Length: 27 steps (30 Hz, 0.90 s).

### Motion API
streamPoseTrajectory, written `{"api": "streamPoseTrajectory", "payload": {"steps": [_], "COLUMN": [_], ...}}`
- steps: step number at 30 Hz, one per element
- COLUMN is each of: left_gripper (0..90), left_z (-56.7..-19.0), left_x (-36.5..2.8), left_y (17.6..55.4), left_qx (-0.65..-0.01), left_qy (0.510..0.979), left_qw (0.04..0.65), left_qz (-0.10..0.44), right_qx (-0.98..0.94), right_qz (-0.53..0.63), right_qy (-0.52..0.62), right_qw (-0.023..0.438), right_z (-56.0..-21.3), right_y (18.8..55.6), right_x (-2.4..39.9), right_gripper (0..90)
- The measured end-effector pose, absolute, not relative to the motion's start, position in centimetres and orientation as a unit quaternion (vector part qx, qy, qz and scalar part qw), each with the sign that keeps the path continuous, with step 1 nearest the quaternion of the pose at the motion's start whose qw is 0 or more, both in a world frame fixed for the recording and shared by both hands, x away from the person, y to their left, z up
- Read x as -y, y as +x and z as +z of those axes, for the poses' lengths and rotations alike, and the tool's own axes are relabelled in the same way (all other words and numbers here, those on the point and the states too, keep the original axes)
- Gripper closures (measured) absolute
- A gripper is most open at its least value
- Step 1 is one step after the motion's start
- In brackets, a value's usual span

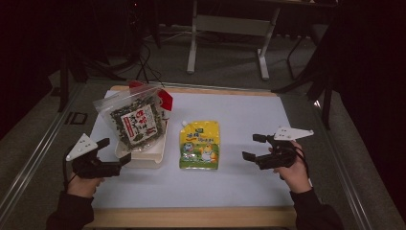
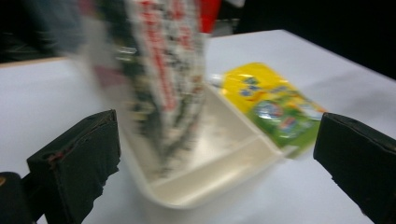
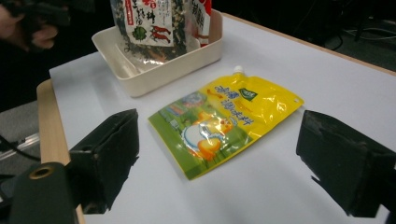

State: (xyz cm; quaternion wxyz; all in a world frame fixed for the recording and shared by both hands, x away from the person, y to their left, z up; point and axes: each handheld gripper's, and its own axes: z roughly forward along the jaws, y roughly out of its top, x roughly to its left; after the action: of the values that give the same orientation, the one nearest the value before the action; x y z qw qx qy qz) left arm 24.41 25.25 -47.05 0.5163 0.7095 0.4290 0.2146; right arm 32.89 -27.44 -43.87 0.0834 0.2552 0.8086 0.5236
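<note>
The clear seaweed bag (image 1: 135,120), with a dark filling and a red-and-white label, stands tilted in the cream tray (image 1: 152,158) at the left of the white table (image 1: 249,120); a red-topped packet (image 1: 164,99) stands behind it in the same tray. The left gripper (image 1: 117,156) sits just beside the tray's near left corner with its jaws spread wide and nothing between them. Just right of the tray, apart from it by a narrow strip of table, the yellow spouted pouch (image 1: 200,144) lies flat with its cap pointing away from the person. Farther right, well apart from the pouch, the right gripper (image 1: 251,148) hovers over bare table, jaws likewise wide apart and empty. Nothing lies between either gripper and the tray or pouch. The left gripper view is blurred, yet it looks into the tray (image 2: 219,168) from its near corner, showing a bare floor in front of the seaweed bag (image 2: 163,79) and the pouch (image 2: 275,109) beyond the rim. The right gripper view gives the pouch's (image 3: 224,121) print clearly, a cartoon figure on green and yellow, and shows the left hand (image 3: 28,28) at the far edge. The high view alone shows table legs (image 1: 194,43) on the floor beyond.
</note>
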Motion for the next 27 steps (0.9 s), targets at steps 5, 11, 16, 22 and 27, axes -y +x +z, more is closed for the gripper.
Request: {"api": "streamPoseTrajectory", "payload": {"steps": [5,11,16,22,27], "left_gripper": [1.7,1.7,1.7,1.7,1.7], "left_z": [-47.0,-47.5,-48.7,-49.4,-49.7], "left_x": [-22.1,-19.3,-17.4,-16.8,-16.7], "left_y": [22.8,21.9,22.0,21.9,21.9], "left_qx": [-0.391,-0.359,-0.33,-0.322,-0.32], "left_qy": [0.722,0.739,0.762,0.763,0.761], "left_qw": [0.536,0.539,0.53,0.534,0.538], "left_qz": [0.199,0.187,0.171,0.171,0.172], "right_qx": [-0.809,-0.811,-0.813,-0.817,-0.82], "right_qz": [0.522,0.52,0.515,0.5,0.493], "right_qy": [0.256,0.251,0.25,0.262,0.269], "right_qw": [0.086,0.094,0.11,0.116,0.111], "right_z": [-44.3,-44.3,-44.7,-46.2,-47.7], "right_y": [33.2,33.9,35.2,37.1,38.6], "right_x": [26.5,25.2,23.8,21.9,20.6], "right_gripper": [14.3,21.8,33.5,46.3,61.0]}}
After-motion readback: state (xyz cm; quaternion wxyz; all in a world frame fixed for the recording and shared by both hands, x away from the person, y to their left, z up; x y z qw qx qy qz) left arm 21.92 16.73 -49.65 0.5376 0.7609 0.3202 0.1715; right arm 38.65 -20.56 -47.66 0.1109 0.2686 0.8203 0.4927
